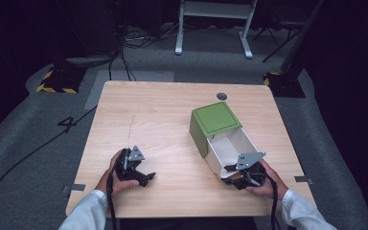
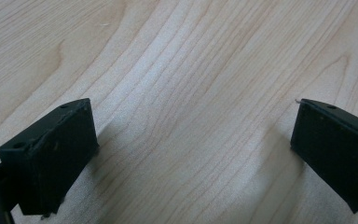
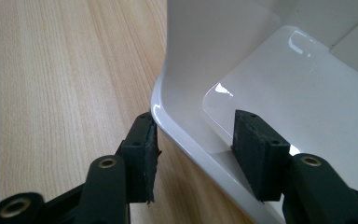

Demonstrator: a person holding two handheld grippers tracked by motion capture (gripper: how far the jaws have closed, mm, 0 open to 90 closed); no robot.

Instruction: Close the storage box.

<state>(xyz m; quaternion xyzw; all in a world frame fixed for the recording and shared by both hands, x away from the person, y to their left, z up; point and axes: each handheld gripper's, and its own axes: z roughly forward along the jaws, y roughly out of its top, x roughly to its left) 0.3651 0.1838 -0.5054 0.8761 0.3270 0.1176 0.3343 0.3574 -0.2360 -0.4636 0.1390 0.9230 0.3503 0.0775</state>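
A green box [image 1: 215, 119] lies right of the table's middle, with its white inner drawer [image 1: 227, 148] slid part-way out toward me. My right gripper [image 1: 242, 175] is at the drawer's near wall. In the right gripper view the right gripper [image 3: 196, 140] has one jaw outside the white drawer [image 3: 284, 93] and one inside, both touching the wall between them. The drawer looks empty inside. My left gripper [image 1: 146, 178] rests low over bare wood at the front left. Its jaws stand wide apart in the left gripper view, the left gripper [image 2: 193, 140] holding nothing.
The wooden table [image 1: 148, 115] has a small dark round hole [image 1: 222, 96] near its far edge. Cables run from both grippers off the front edge. Beyond the table are grey floor, a white frame's legs and cables.
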